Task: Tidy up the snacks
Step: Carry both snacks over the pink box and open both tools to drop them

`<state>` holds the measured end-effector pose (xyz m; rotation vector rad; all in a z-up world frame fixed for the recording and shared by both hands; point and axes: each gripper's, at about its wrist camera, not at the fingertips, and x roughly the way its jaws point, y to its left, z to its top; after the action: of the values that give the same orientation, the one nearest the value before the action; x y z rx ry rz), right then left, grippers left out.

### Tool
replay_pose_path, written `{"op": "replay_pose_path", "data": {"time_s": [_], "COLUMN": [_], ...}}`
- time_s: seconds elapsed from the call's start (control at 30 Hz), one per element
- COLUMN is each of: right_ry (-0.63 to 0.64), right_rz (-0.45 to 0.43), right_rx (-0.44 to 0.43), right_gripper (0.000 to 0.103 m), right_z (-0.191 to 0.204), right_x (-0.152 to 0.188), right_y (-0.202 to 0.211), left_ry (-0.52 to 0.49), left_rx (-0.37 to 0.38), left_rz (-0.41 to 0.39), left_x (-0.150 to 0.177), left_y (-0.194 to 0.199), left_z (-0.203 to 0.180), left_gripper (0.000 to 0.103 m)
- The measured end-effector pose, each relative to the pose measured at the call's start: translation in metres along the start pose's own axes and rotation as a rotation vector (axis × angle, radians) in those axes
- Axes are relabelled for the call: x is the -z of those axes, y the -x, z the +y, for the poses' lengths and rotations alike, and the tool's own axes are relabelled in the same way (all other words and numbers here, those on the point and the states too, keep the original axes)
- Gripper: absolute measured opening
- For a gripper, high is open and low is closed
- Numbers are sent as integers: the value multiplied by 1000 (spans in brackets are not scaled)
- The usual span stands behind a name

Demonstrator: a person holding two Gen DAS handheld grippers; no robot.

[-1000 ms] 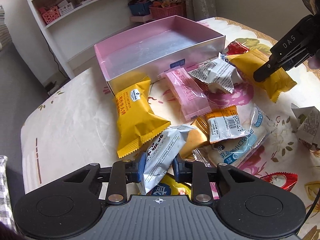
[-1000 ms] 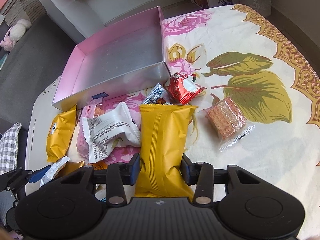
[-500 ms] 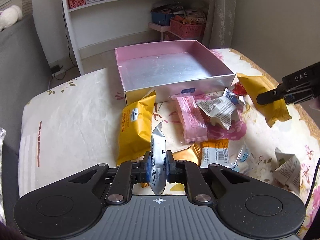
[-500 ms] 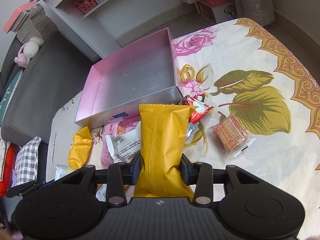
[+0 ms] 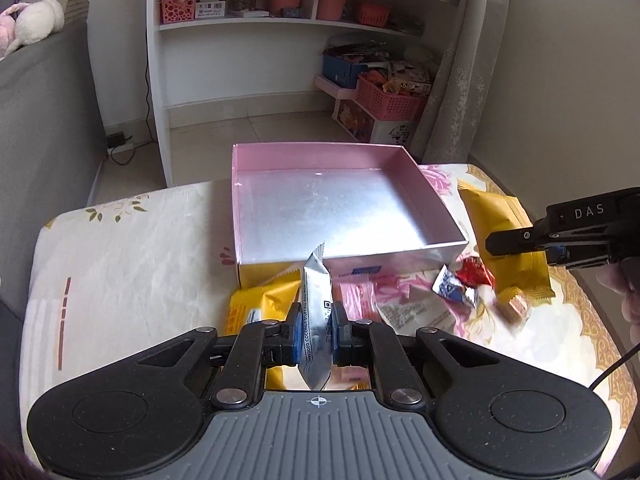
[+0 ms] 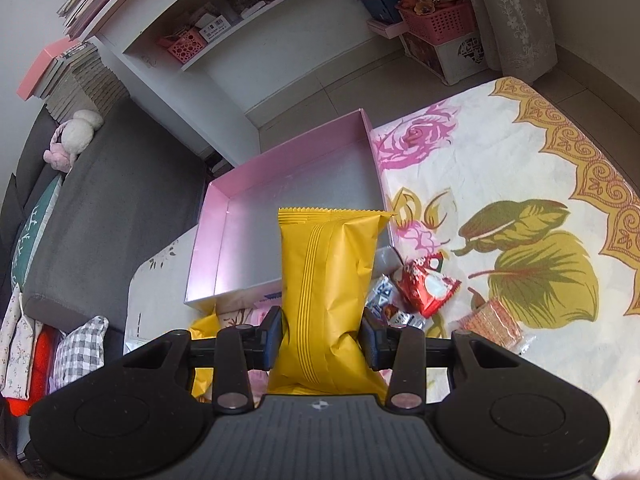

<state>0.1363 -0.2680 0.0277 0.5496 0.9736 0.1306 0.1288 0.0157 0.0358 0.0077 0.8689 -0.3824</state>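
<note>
Tablecloth (image 5: pixel 132 256) | silver packet (image 5: pixel 316 312), yellow packet (image 6: pixel 328 280) lifted since earlier

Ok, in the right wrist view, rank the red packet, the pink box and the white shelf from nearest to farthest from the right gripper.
1. Red packet, just right of the right gripper on the cloth.
2. Pink box, beyond it, centre.
3. White shelf, far wall, upper left.

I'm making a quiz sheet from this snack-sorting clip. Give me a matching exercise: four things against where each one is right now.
Things:
1. silver packet
2. big yellow packet
3. pink box
4. red packet

Places:
A. lying on the flowered cloth
B. clamped in the left gripper
C. standing on the table, nothing inside
D. clamped in the right gripper

Pairs: 1-B, 2-D, 3-C, 4-A
</note>
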Motion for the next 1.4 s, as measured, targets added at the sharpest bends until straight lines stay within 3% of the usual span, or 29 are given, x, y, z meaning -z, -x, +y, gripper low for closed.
{"op": "replay_pose_path", "data": {"time_s": [0.4,0.8,0.97,1.03,1.1,1.23,1.4], "right_ry": [29,60,47,40,37,36,46], "right_rz": [-34,12,12,6,6,11,-5], "right_rx": [-37,-19,-16,-25,-31,-22,-10], "right_gripper": [32,33,42,59,60,66,72], "right_z": [5,-3,-5,-6,-6,-3,3], "right_x": [-48,-55,-55,-54,-54,-52,-50], "right_y": [-53,-92,-91,-88,-86,-80,-62], "left_ry": [29,11,-24,-35,-43,-44,-45], "left_rx": [-84,-157,-206,-207,-215,-219,-218], "left_rz": [-37,8,-3,4,6,2,-2], "left_x": [-66,-79,-78,-77,-77,-75,-69], "left_y": [-76,-131,-134,-134,-132,-124,-104], "left_z": [0,-3,-6,-7,-7,-9,-11], "left_gripper": [11,13,18,23,28,54,67]}}
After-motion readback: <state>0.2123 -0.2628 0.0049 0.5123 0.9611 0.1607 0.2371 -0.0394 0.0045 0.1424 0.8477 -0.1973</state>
